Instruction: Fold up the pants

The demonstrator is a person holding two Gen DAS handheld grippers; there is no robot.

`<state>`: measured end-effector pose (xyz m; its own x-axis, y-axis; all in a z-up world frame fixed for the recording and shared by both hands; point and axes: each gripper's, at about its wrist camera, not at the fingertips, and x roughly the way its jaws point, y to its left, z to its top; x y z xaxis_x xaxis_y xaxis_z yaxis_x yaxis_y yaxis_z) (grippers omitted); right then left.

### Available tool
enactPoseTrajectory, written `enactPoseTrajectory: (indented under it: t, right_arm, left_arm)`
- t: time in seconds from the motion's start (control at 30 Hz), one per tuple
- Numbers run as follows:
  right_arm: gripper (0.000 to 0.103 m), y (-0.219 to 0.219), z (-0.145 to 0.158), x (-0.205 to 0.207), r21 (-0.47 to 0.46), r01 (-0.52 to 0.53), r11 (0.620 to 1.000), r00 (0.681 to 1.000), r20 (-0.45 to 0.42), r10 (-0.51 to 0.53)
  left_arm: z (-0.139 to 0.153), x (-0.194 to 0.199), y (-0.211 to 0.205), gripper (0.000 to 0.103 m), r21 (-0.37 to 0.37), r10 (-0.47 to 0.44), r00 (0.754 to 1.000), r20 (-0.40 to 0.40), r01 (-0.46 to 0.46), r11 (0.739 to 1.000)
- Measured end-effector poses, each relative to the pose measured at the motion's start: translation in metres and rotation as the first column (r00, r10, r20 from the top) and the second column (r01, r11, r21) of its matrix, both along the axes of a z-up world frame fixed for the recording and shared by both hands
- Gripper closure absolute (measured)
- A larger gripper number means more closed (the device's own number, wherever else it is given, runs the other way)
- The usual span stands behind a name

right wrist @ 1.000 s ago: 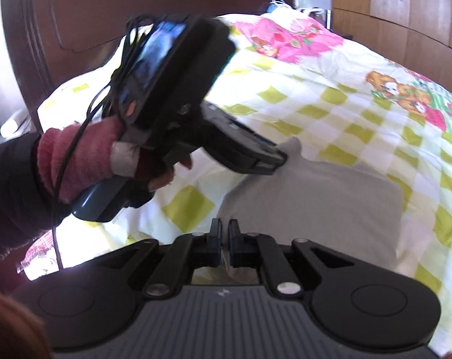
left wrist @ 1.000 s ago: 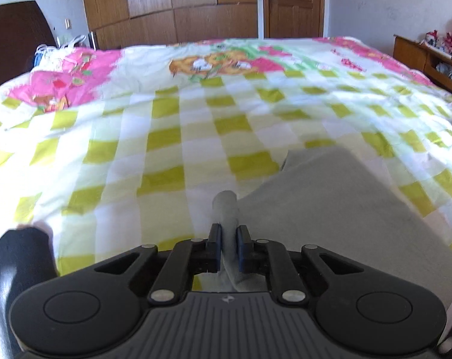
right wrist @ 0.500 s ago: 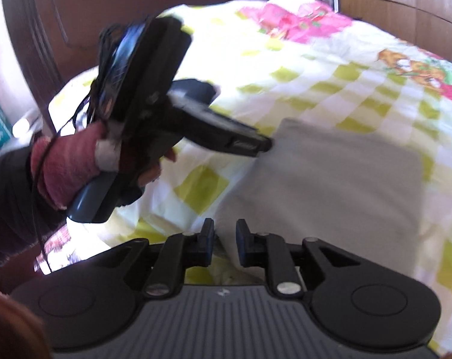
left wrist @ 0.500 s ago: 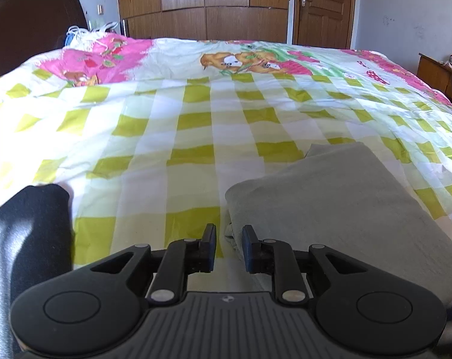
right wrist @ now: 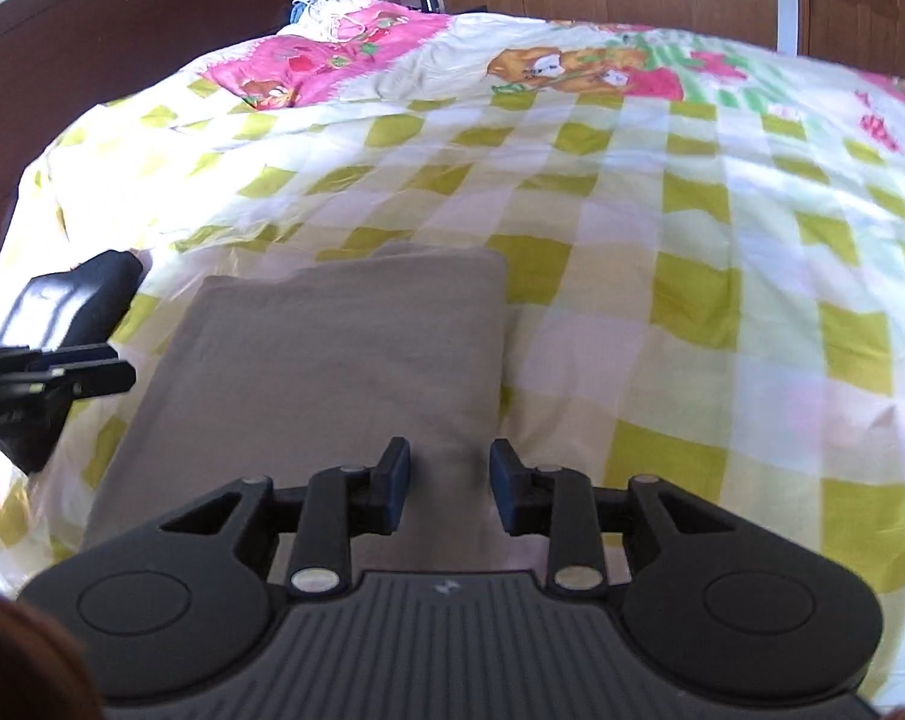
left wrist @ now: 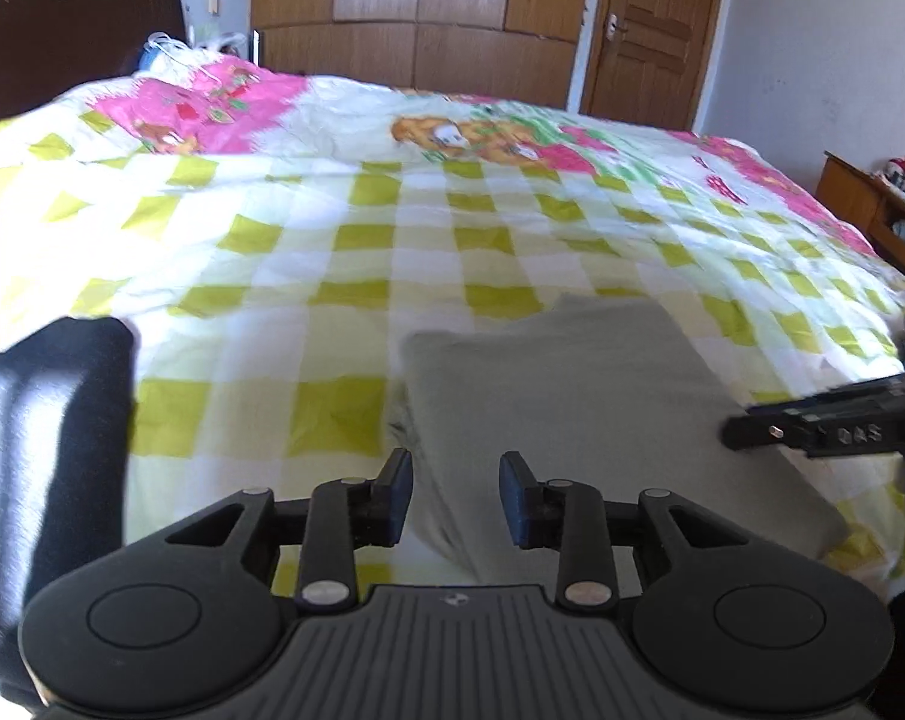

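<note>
The grey pants point(left wrist: 578, 408) lie folded into a flat rectangle on the checked bed; they also show in the right wrist view point(right wrist: 332, 360). My left gripper point(left wrist: 455, 495) is open and empty, above the near left edge of the pants. My right gripper point(right wrist: 449, 489) is open and empty, above the near right edge. The right gripper's fingers point(left wrist: 812, 429) show at the right of the left wrist view. The left gripper's fingers point(right wrist: 62, 375) show at the left of the right wrist view.
The yellow-green checked bedspread point(left wrist: 392, 228) with pink cartoon prints covers the bed. A dark garment point(left wrist: 38, 420) lies at the bed's near left; it also shows in the right wrist view point(right wrist: 80, 300). A dark headboard point(right wrist: 122, 30), wooden wardrobe point(left wrist: 416, 18) and a side cabinet point(left wrist: 872, 204) surround the bed.
Both grippers have opened and let go of the grey pants, which now lie flat. Both grippers have drawn back toward the near edge and apart from each other.
</note>
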<state>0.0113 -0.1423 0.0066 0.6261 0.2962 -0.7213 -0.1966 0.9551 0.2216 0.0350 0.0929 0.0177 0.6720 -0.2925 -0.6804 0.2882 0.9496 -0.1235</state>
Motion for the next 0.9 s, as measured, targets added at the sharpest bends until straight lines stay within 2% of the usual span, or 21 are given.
enactPoseTrajectory:
  t: [0.07, 0.1, 0.17, 0.3, 0.33, 0.4, 0.47, 0.6, 0.73, 0.8, 0.9]
  right_arm:
    - [0.069, 0.000, -0.004, 0.002, 0.029, -0.012, 1.000, 1.000, -0.010, 0.012]
    - [0.065, -0.001, -0.007, 0.002, 0.033, -0.016, 0.999, 1.000, -0.015, 0.017]
    - [0.065, -0.004, -0.011, 0.003, 0.048, -0.016, 0.999, 1.000, -0.025, 0.017]
    - [0.064, -0.021, -0.013, 0.004, 0.139, -0.018, 0.990, 0.998, -0.052, 0.025]
    - [0.064, -0.025, -0.014, 0.005, 0.157, -0.020, 0.987, 0.998, -0.062, 0.030]
    - [0.062, -0.031, -0.020, 0.008, 0.193, -0.025, 0.981, 0.995, -0.088, 0.043]
    - [0.061, -0.033, -0.028, 0.014, 0.230, -0.018, 0.973, 0.993, -0.114, 0.045]
    - [0.059, -0.030, -0.036, 0.025, 0.285, -0.013, 0.958, 0.992, -0.119, 0.049]
    - [0.086, -0.029, -0.031, 0.023, 0.285, -0.021, 0.958, 0.992, -0.116, 0.056]
    - [0.090, -0.034, -0.025, 0.018, 0.305, -0.021, 0.952, 0.993, -0.106, 0.056]
    - [0.091, -0.045, -0.018, 0.007, 0.279, 0.000, 0.960, 0.995, -0.097, 0.028]
  left_arm:
    - [-0.012, 0.000, -0.007, 0.058, -0.016, -0.036, 0.998, -0.060, 0.035, 0.999]
    - [-0.018, 0.001, -0.010, 0.057, -0.003, -0.043, 0.996, -0.081, 0.043, 0.999]
    - [-0.033, 0.002, -0.012, 0.054, 0.019, -0.047, 0.992, -0.113, 0.049, 0.999]
    - [-0.037, 0.012, 0.004, 0.051, -0.087, -0.015, 0.986, -0.165, 0.001, 0.996]
    - [-0.035, 0.013, 0.005, 0.051, -0.094, -0.014, 0.986, -0.165, -0.002, 0.996]
    - [-0.037, 0.015, -0.002, 0.047, -0.060, -0.027, 0.988, -0.154, 0.018, 0.998]
    - [-0.041, 0.016, -0.010, 0.040, -0.029, -0.049, 0.990, -0.130, 0.045, 0.999]
    - [-0.044, 0.018, -0.010, 0.039, -0.035, -0.048, 0.990, -0.132, 0.043, 0.998]
    - [-0.043, 0.016, -0.013, 0.041, -0.047, -0.064, 0.986, -0.153, 0.057, 0.997]
    - [-0.044, 0.015, -0.023, 0.042, -0.057, -0.085, 0.984, -0.157, 0.076, 0.995]
    - [-0.044, 0.017, -0.050, 0.042, -0.052, -0.142, 0.979, -0.145, 0.136, 0.989]
